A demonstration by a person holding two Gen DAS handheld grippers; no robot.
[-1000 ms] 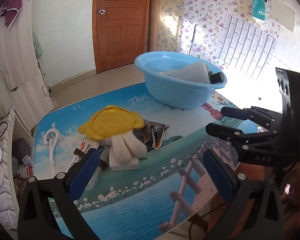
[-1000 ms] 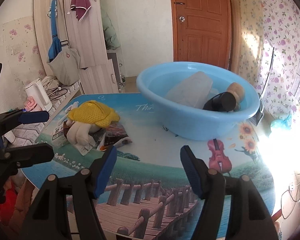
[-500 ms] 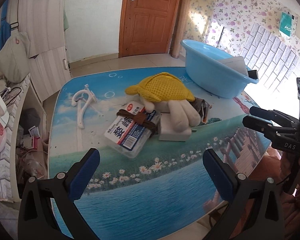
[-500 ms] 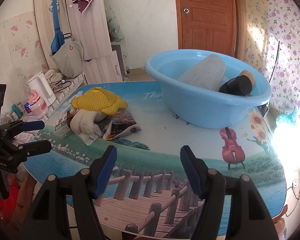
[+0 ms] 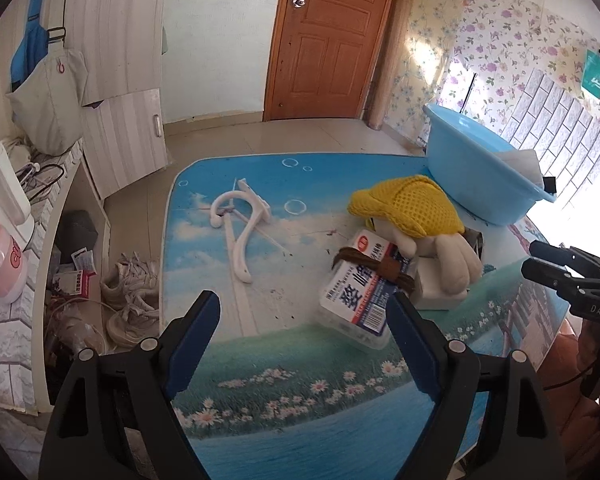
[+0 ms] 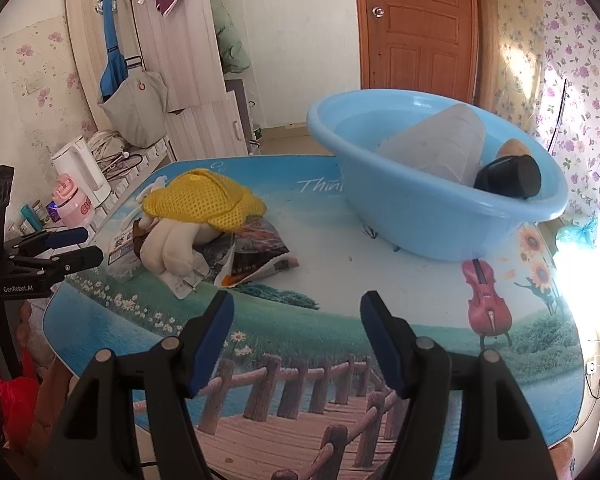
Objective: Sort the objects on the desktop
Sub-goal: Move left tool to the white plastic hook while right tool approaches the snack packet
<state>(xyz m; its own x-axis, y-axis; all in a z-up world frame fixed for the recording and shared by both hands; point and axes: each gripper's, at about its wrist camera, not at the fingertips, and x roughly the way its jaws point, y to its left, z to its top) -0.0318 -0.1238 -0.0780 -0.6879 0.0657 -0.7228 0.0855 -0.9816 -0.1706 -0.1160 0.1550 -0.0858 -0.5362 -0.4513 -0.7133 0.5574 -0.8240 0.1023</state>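
Note:
My left gripper (image 5: 304,320) hovers over the near part of the picture-printed table (image 5: 284,360); its jaws are closing with nothing between them. A clear plastic box (image 5: 360,300) with a brown band (image 5: 372,264) across it lies just past the right finger. Left of it lies a white hanger (image 5: 244,232). Behind the box are a yellow mesh cloth (image 5: 408,208) and a cream plush toy (image 5: 452,256). My right gripper (image 6: 296,320) is open and empty, short of a snack packet (image 6: 256,256). The blue basin (image 6: 420,216) holds a translucent container (image 6: 440,144) and a black item (image 6: 508,178).
A white kettle (image 6: 82,172) and a pink cup (image 6: 74,204) stand on a side shelf to the left. Shoes (image 5: 132,300) lie on the floor beside the table's left edge. A wooden door (image 5: 324,40) is at the back.
The left gripper has swung left and lower, so the hanger and the plastic box are now ahead of it, and its jaws stand narrower. The right gripper has edged slightly towards the basin.

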